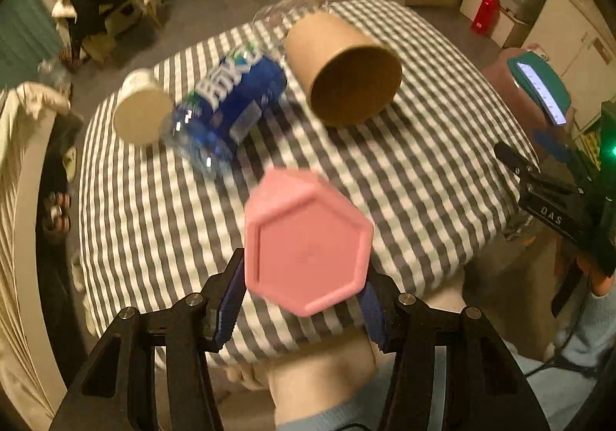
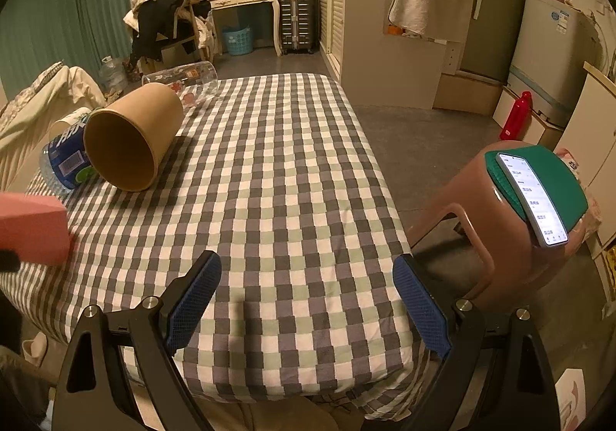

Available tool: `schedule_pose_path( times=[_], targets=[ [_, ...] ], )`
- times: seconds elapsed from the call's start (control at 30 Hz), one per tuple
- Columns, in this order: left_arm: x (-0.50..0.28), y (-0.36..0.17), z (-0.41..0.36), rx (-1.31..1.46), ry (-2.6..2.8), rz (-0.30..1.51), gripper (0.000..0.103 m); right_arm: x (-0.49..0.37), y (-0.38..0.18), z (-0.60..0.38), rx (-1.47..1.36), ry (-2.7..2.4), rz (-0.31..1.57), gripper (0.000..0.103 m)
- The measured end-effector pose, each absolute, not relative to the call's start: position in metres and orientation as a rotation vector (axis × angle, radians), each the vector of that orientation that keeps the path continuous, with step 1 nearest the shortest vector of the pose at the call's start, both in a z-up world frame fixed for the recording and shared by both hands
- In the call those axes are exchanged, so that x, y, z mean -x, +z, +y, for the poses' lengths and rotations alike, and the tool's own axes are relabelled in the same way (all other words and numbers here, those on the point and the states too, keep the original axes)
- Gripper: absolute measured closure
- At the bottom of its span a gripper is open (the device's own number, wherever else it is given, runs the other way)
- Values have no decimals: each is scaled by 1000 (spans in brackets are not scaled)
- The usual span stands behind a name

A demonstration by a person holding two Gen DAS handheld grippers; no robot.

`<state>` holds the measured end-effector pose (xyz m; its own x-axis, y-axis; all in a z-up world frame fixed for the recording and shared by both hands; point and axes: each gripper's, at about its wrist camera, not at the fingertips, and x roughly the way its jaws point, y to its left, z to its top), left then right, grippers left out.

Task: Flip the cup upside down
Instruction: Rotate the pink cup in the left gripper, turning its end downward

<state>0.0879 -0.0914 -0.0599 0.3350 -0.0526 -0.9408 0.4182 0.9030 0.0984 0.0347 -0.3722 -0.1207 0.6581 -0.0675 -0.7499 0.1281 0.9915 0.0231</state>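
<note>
My left gripper (image 1: 302, 284) is shut on a pink hexagonal cup (image 1: 308, 242). The cup is held above the checkered table (image 1: 423, 180), its flat base turned toward the camera. The same pink cup shows at the left edge of the right wrist view (image 2: 32, 228). My right gripper (image 2: 306, 296) is open and empty, low over the near edge of the table (image 2: 288, 180). It also shows at the right edge of the left wrist view (image 1: 539, 180).
A brown paper cup (image 1: 346, 72) lies on its side. Next to it lie a blue-labelled water bottle (image 1: 231, 103), a small white cup (image 1: 140, 107) and a clear glass (image 2: 184, 78). A brown stool (image 2: 481, 219) with a phone (image 2: 533, 200) stands to the right.
</note>
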Motion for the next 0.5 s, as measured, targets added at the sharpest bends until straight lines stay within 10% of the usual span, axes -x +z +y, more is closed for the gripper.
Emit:
schedule_pose_path(
  times=[0.5],
  targets=[
    [-97,-57,-72,-264,-292,1045,49,-43,-114,-371,-49,-125,844,12]
  ],
)
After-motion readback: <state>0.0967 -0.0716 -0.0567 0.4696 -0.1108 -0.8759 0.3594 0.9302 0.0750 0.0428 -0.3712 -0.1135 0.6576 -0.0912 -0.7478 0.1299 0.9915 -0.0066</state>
